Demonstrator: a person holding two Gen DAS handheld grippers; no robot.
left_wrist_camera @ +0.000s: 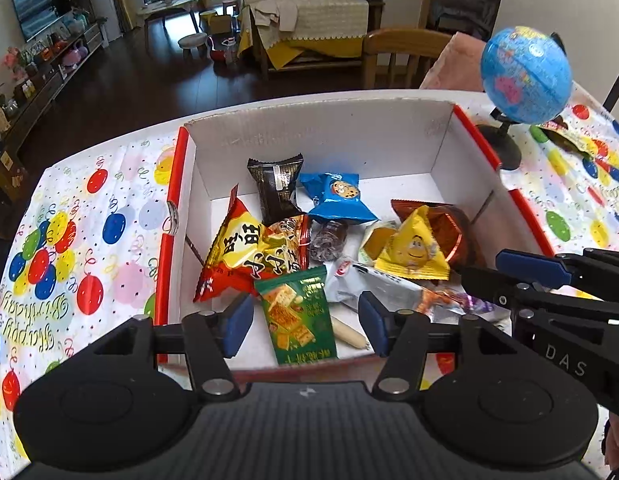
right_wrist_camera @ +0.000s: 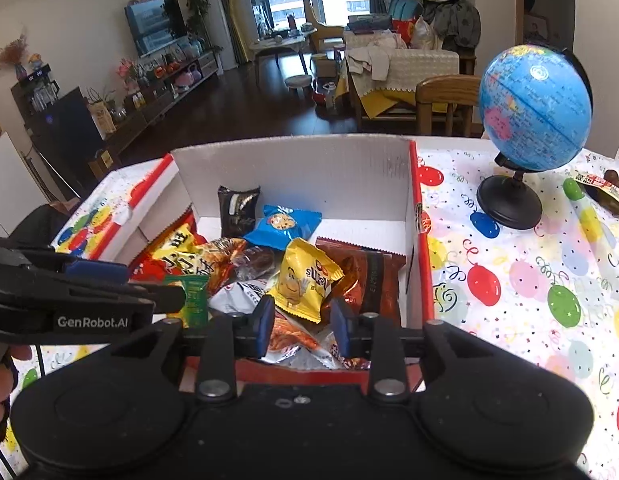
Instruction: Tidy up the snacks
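A white cardboard box with red edges point(left_wrist_camera: 321, 140) point(right_wrist_camera: 293, 168) holds several snack packets: a green cracker packet point(left_wrist_camera: 297, 314), a red-yellow bag point(left_wrist_camera: 245, 252), a blue cookie packet point(left_wrist_camera: 335, 198) point(right_wrist_camera: 283, 222), a yellow packet point(left_wrist_camera: 415, 246) point(right_wrist_camera: 305, 280), a black packet point(left_wrist_camera: 275, 186) and a brown one point(right_wrist_camera: 369, 276). My left gripper point(left_wrist_camera: 303, 324) is open over the box's near edge, its pads either side of the green packet without touching it. My right gripper point(right_wrist_camera: 301, 326) is open above the near right part of the box, over a silver-orange packet point(right_wrist_camera: 293, 340). Each gripper shows in the other's view.
A blue globe point(right_wrist_camera: 535, 108) on a black stand sits right of the box on the balloon-print tablecloth point(right_wrist_camera: 529, 280). A dark snack packet point(right_wrist_camera: 605, 188) and a green-yellow tube point(right_wrist_camera: 583, 208) lie at the far right. A wooden chair point(left_wrist_camera: 401, 56) stands behind the table.
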